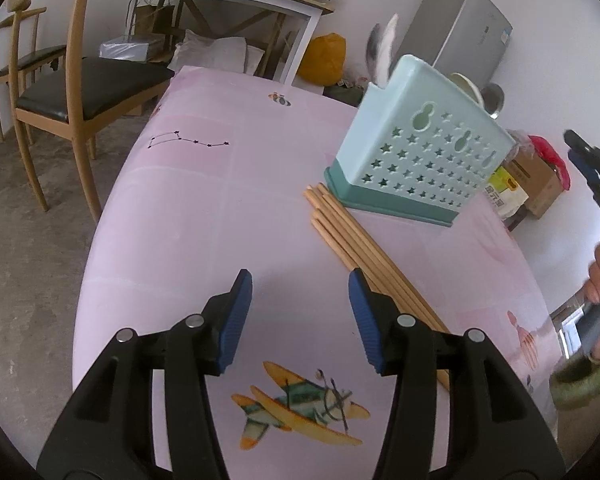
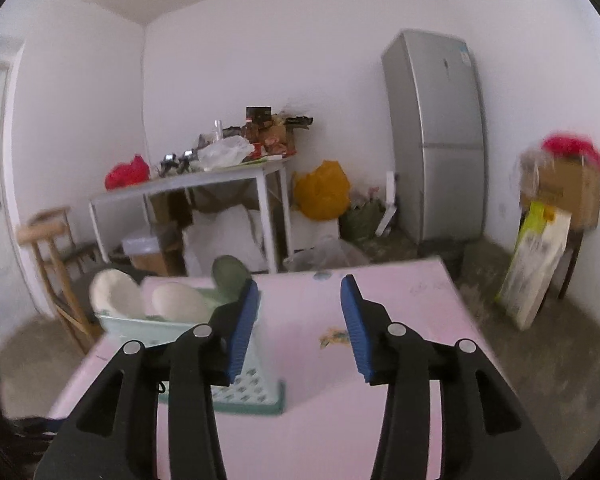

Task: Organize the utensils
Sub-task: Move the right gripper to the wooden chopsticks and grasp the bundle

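Note:
A light-blue utensil holder (image 1: 418, 156) with star-shaped holes stands on the pink tablecloth (image 1: 220, 208); spoons stick out of its top. Several wooden chopsticks (image 1: 352, 244) lie in a bundle on the cloth just in front of the holder. My left gripper (image 1: 300, 312) is open and empty above the cloth, with its right finger over the near end of the chopsticks. My right gripper (image 2: 300, 324) is open and empty, held above the table to the right of the holder (image 2: 220, 360), whose spoons (image 2: 112, 292) show behind its left finger. The right gripper also shows in the left wrist view (image 1: 596, 168).
Wooden chairs (image 1: 60, 92) stand at the table's left side. A cluttered white table (image 2: 188, 188), a yellow bag (image 2: 320, 192), a grey fridge (image 2: 436, 136) and cardboard boxes (image 2: 560, 192) line the far walls.

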### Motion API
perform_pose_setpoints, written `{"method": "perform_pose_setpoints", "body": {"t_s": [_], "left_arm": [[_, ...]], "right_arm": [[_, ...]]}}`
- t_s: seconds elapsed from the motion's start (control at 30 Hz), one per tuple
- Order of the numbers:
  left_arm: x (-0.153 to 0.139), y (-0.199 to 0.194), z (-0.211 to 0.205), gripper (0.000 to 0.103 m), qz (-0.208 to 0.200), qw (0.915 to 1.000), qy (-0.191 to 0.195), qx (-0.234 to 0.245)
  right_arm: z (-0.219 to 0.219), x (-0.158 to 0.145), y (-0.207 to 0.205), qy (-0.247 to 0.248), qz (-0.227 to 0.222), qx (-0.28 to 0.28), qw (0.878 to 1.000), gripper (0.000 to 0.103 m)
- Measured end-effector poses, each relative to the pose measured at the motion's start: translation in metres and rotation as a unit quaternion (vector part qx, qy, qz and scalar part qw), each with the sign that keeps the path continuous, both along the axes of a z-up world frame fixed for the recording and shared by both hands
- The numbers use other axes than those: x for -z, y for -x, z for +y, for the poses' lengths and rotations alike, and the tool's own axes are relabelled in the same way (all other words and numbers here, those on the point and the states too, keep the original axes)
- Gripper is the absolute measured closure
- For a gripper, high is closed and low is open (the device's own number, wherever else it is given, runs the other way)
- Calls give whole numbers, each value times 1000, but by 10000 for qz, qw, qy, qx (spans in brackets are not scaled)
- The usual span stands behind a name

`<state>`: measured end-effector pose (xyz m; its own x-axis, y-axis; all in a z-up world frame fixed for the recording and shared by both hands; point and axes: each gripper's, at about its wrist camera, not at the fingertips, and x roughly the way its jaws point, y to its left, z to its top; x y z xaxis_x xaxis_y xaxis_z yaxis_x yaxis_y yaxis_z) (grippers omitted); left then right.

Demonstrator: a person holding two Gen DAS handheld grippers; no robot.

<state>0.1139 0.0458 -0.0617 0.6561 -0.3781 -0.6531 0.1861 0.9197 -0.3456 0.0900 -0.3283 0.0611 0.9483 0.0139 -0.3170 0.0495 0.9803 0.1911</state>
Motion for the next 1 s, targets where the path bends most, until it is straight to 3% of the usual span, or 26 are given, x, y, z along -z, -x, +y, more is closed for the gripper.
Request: {"method": "perform_pose_setpoints", "body": {"t_s": [0.13,0.23,0.3,0.4,0.57,0.63,0.7,0.77,0.83,1.0], "left_arm": [[-7,10,-9,56,58,9994,130,331],[-7,14,-16,58,308,9956,552,690],[-2,14,-20,60,584,9900,948,869],[7,8,-28,63,999,9817,1240,1049],[12,4,-38,73,1195,9790,1245,1089],[15,3,-42,83,1263,9786,1191,1108],[14,5,-46,85,1272,9798,1086,1093],[14,7,-49,91,1284,9806,948,1142],[17,11,-51,96,1461,9757,1005,1289],[18,30,-63,102,1604,9709,900,1537]], "right_arm": [[13,23,1,-625,812,-898,9907,59],[39,68,-20,-1220,2007,-1850,9543,59],[58,95,-31,-1292,2668,-2133,9309,59],[79,126,-37,-1126,3193,-2219,9144,59],[98,141,-31,-1128,3409,-2417,9014,74],[105,143,-26,-1102,3435,-2402,9012,82],[107,143,-17,-1079,3406,-2367,9035,84],[105,144,-13,-1273,3413,-2394,9000,86],[100,144,-6,-1495,3442,-2467,8935,97],[92,140,23,-1441,3473,-2371,8958,98]]}}
